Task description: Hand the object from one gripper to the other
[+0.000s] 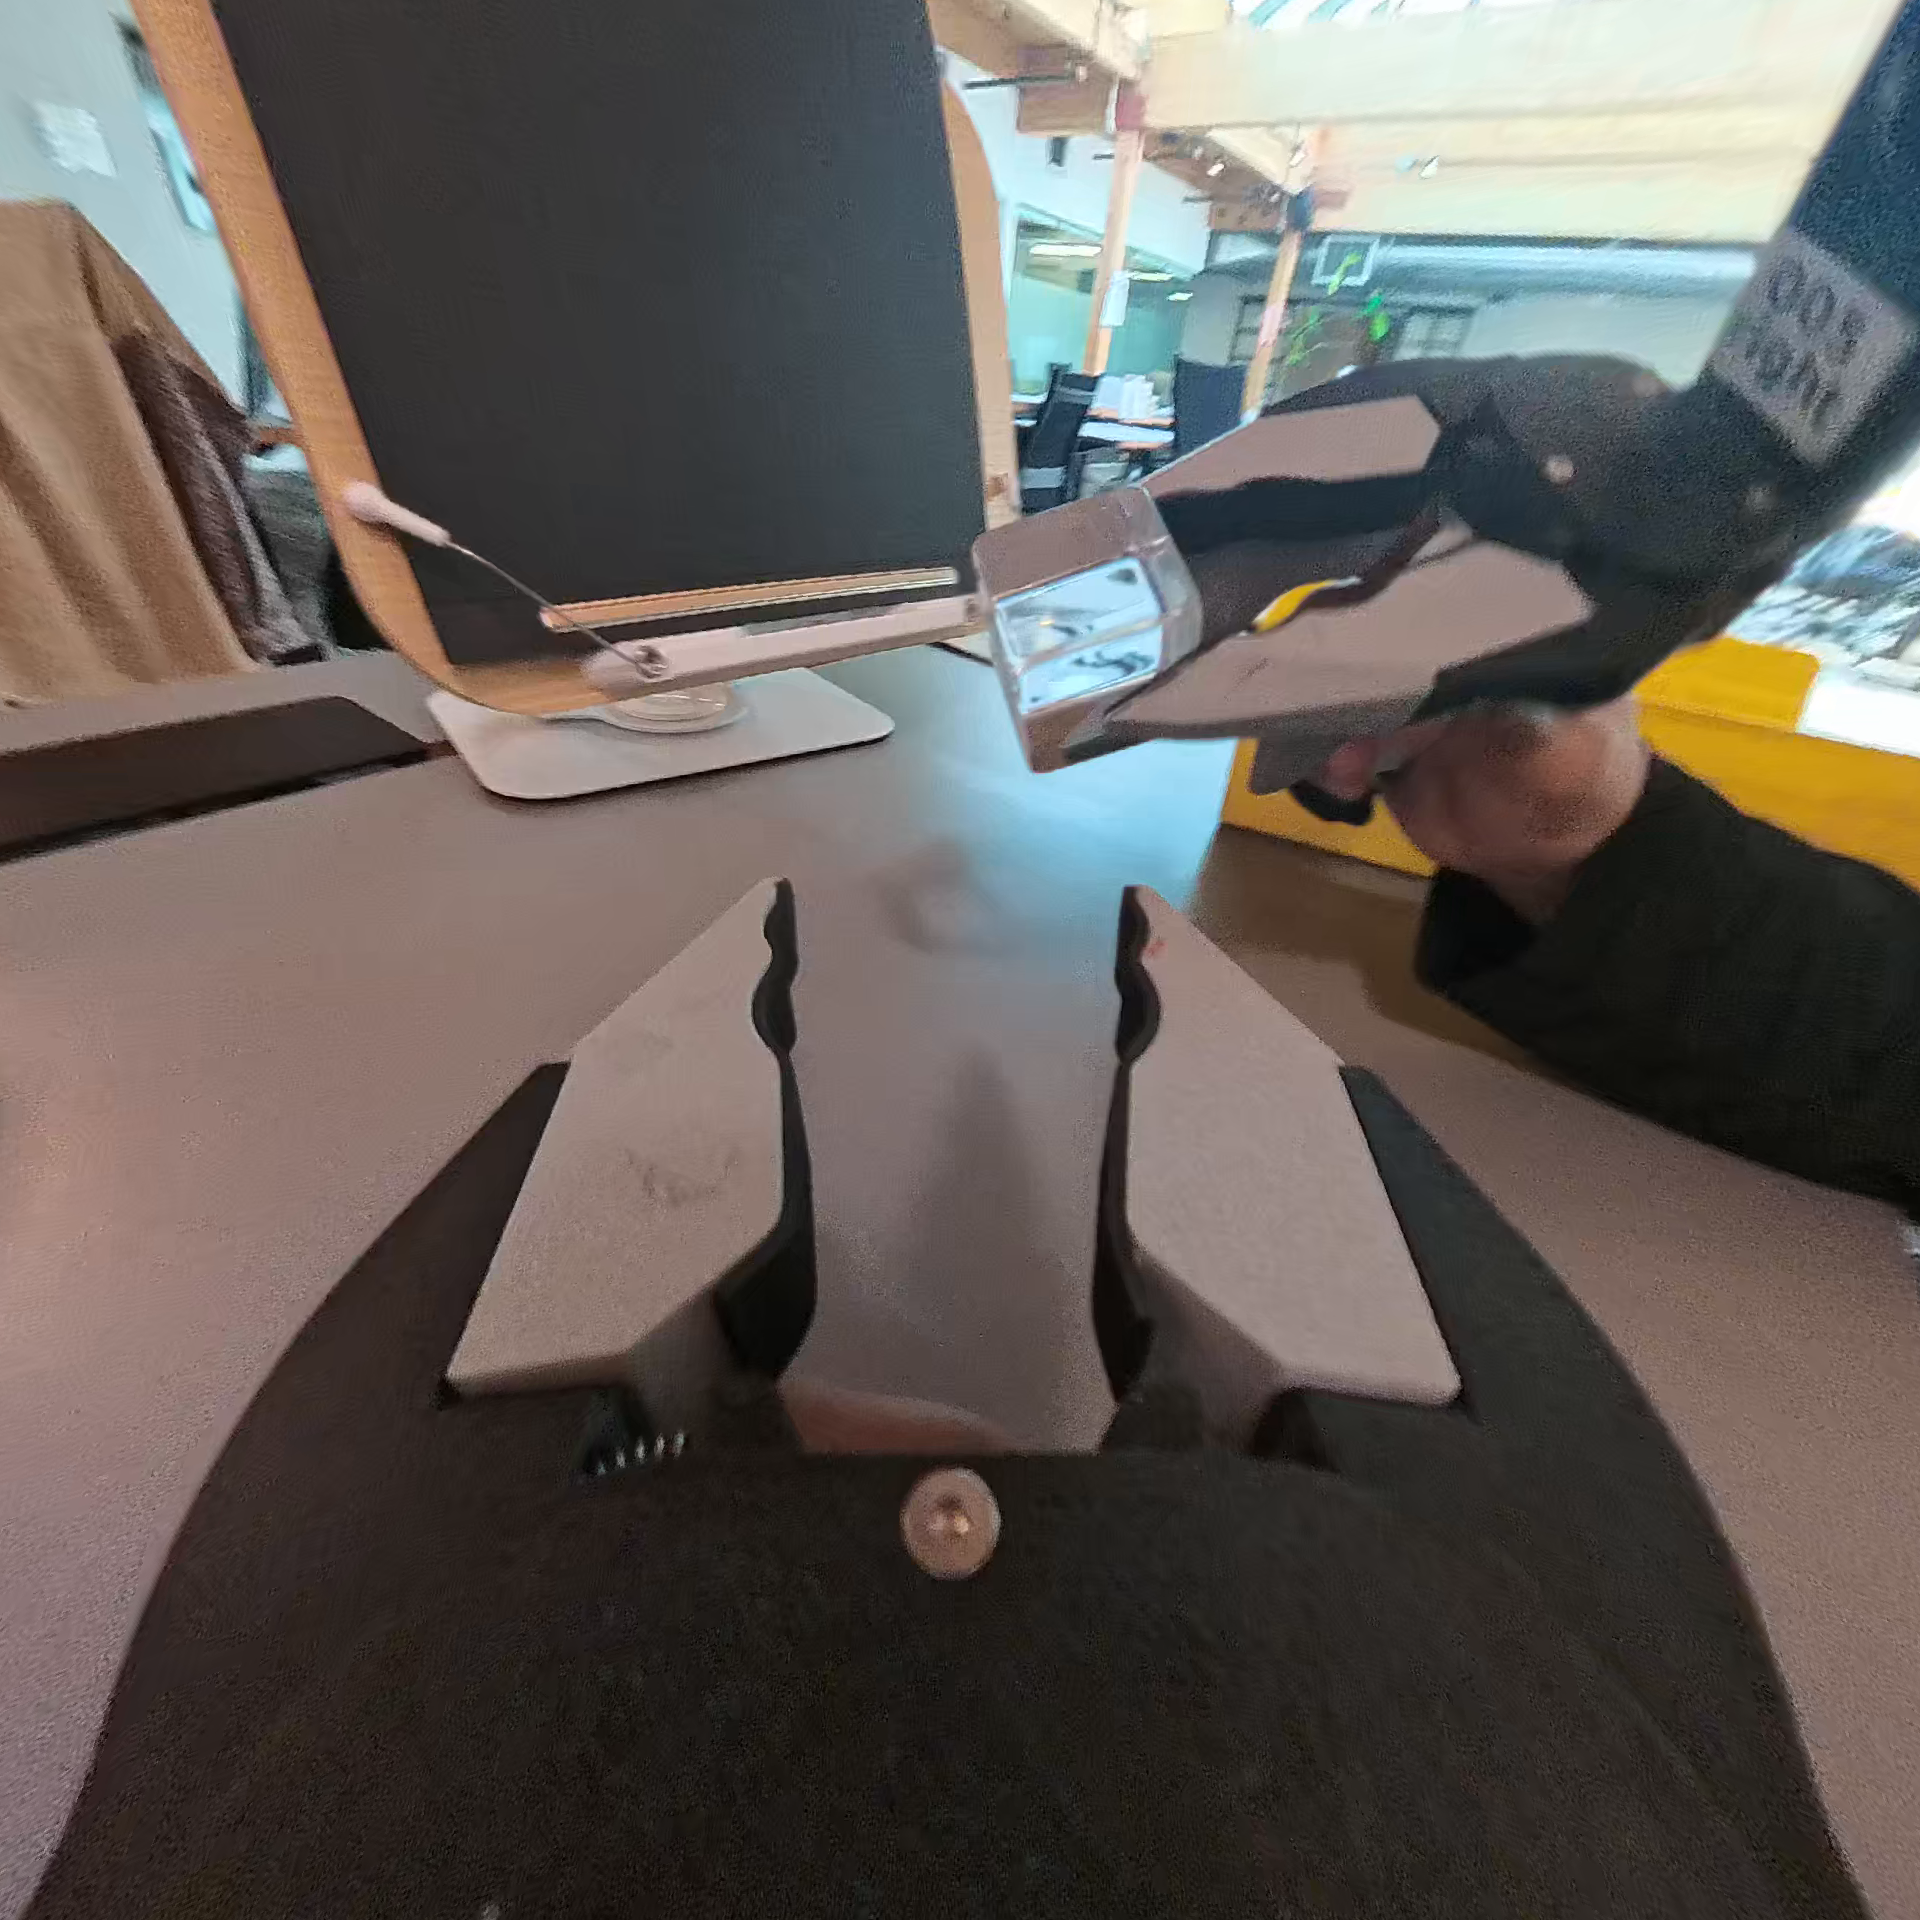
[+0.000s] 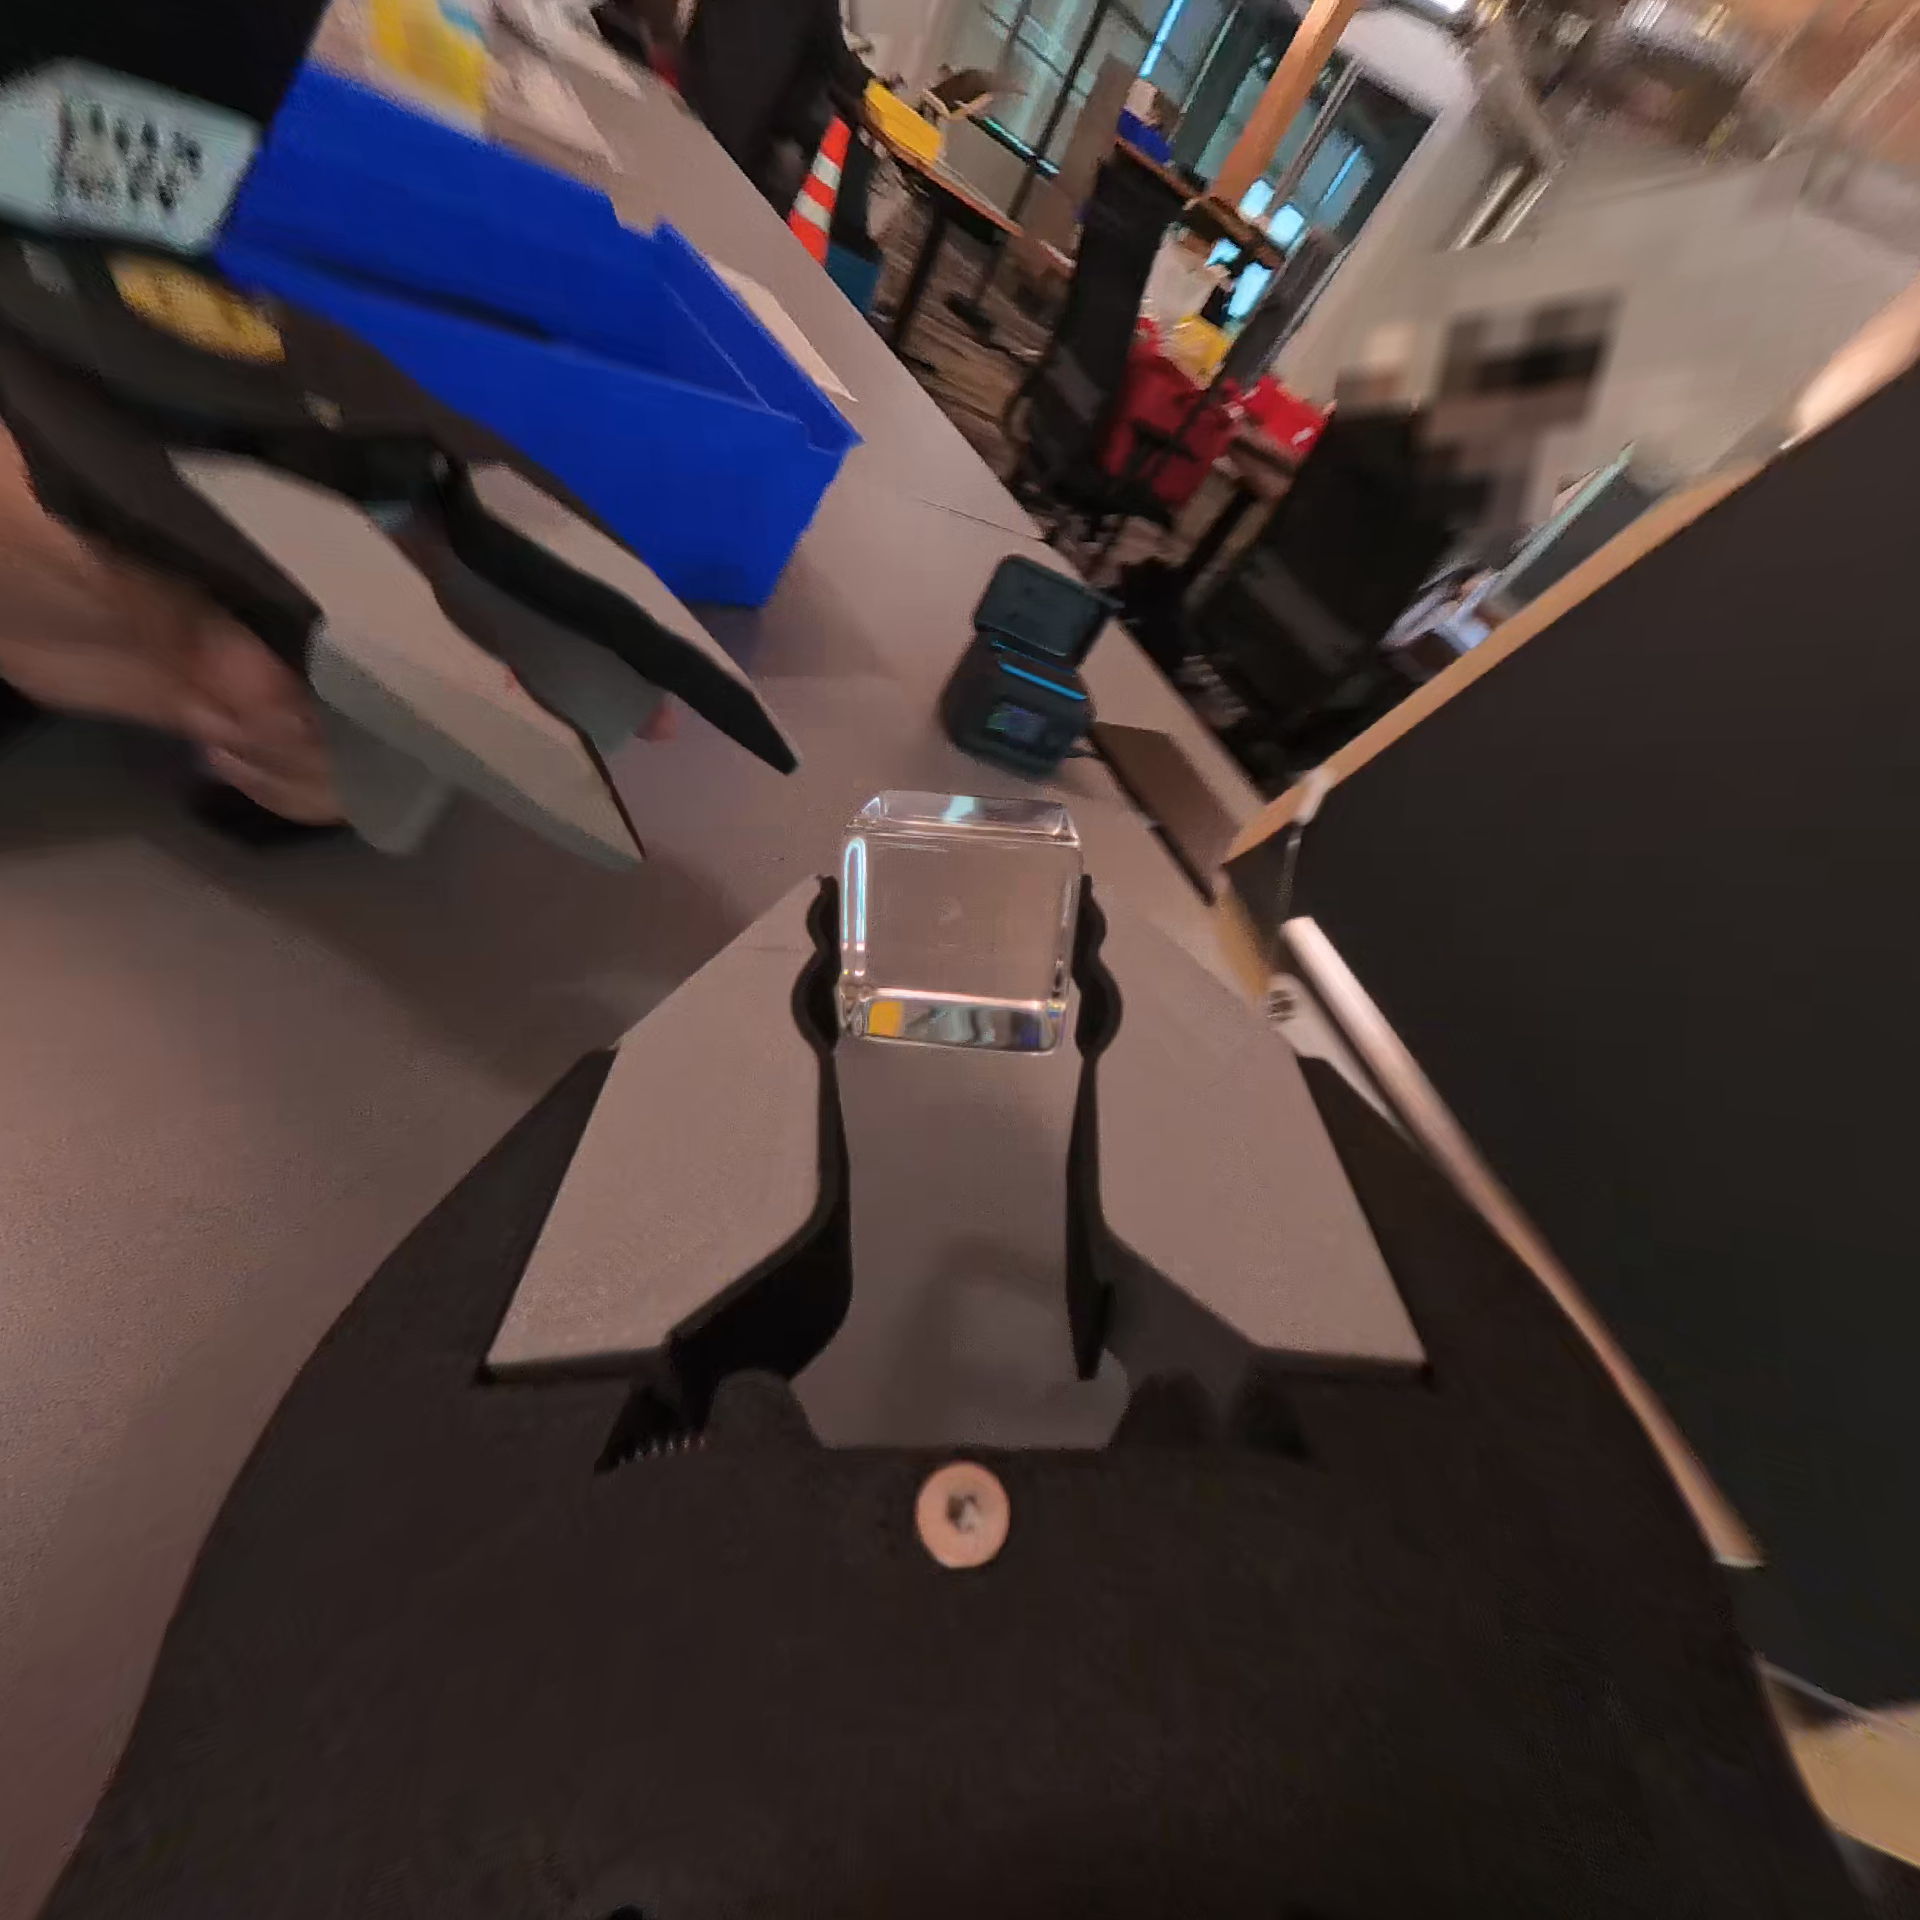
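My tabletop (image 1: 312,1039) is flat grey. A dark panel with a wooden edge (image 1: 603,312) stands on a pale base at its far side. Blue bins (image 2: 540,343) and a small black device (image 2: 1023,665) sit farther along. Beyond lie an open hall with timber posts (image 1: 1117,239), more desks (image 2: 966,197), and bright windows.

— We see a clear, glossy cube (image 2: 956,925), glass or acrylic, between matt grey fingers (image 2: 707,1122).

— We read the table (image 1: 312,1039) as smooth, matt grey; the board's edge (image 1: 260,312) as wood.
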A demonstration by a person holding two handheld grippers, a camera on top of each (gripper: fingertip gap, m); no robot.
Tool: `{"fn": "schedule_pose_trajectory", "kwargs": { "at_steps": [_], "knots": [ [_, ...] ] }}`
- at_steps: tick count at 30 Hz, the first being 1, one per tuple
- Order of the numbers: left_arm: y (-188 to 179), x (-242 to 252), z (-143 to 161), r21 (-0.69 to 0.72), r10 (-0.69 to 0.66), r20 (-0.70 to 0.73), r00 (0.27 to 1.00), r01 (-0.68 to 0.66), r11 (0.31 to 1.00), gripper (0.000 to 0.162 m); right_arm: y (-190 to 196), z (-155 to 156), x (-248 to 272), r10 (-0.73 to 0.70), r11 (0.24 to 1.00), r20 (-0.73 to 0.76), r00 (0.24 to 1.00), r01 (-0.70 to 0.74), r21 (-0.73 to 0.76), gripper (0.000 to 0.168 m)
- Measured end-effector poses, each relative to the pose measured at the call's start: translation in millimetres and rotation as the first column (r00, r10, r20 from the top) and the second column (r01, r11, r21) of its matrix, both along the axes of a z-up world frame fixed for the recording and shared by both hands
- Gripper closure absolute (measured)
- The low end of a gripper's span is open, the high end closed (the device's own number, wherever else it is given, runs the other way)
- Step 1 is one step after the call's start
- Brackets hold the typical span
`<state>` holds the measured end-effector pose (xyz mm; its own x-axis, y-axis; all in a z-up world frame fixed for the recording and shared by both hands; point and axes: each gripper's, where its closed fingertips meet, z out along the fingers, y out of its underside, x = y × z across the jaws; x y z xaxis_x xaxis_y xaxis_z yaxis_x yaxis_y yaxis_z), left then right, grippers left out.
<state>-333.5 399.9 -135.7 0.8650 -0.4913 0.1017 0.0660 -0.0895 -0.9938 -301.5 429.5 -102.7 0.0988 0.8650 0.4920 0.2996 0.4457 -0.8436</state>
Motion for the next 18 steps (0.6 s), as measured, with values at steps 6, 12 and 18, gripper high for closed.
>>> {"fn": "schedule_pose_trajectory", "kwargs": {
  "at_steps": [6,12,18],
  "knots": [
    [-6,14,-1,-0.091,-0.133,0.198,0.971,0.153,0.984,0.091,-23,-12,-13,0.001,0.961,0.070,0.998,-0.021,0.276,0.127],
    [-5,15,-1,-0.072,-0.116,0.147,0.982,0.128,0.989,0.089,-32,-34,-26,-0.038,0.880,0.181,0.983,-0.052,0.472,0.127],
    [-7,16,-3,-0.058,-0.119,0.073,0.990,0.123,0.991,0.121,-47,-41,-37,-0.062,0.793,0.203,0.977,-0.076,0.605,0.127]
  ]
}}
